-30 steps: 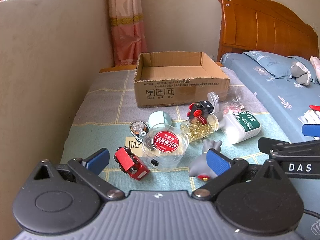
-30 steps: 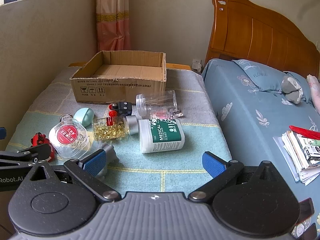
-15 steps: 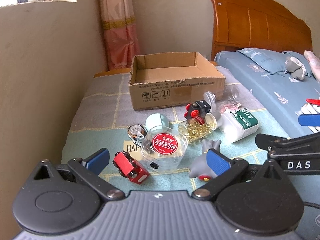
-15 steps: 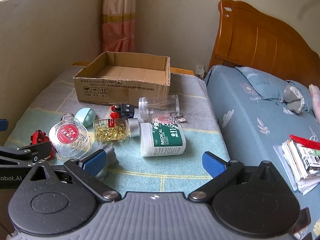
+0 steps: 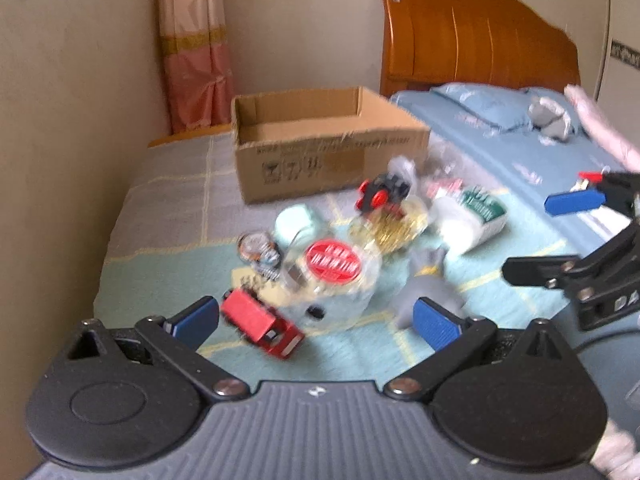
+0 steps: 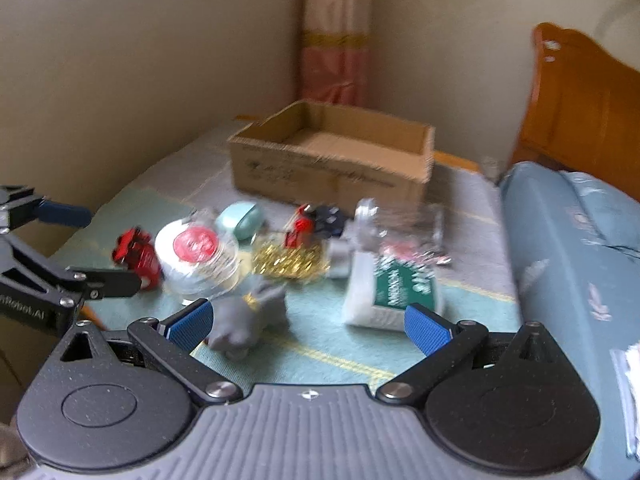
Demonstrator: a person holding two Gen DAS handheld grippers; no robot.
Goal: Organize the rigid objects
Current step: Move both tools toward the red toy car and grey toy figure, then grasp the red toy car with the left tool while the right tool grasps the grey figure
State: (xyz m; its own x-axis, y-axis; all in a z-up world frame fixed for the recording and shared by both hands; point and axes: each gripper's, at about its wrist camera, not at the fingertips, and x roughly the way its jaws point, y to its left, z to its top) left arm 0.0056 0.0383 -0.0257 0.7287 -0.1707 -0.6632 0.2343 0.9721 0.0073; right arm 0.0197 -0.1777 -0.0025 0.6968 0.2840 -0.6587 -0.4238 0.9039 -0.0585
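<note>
Two grippers hover above a checked blanket (image 5: 160, 236) on which a cluster of small objects lies in front of an open cardboard box (image 5: 324, 148); both views are blurred. The left gripper (image 5: 316, 322) has its blue-padded fingers spread wide and grips nothing; between them, lower in the view, lie a red toy truck (image 5: 260, 326) and a clear round container with a red label (image 5: 332, 272), which overlap in this view, though contact cannot be confirmed. The right gripper (image 6: 308, 326) is likewise wide apart and empty, with a grey toy airplane (image 6: 250, 316) just beside its left finger (image 6: 190, 324) and a white bottle with a green label (image 6: 394, 290) lying on its side near its right finger (image 6: 426, 328). Behind these, nearer the box, are a bottle of yellow capsules (image 6: 290, 262), a red-and-black toy (image 6: 316, 222), a pale green egg-shaped case (image 6: 240, 220) and a clear jar (image 6: 400, 222) on its side. The box sits at the far end of the blanket and holds nothing that can be made out. To the right stands a bed with a blue sheet (image 5: 500, 140) and wooden headboard (image 5: 472, 44).
</note>
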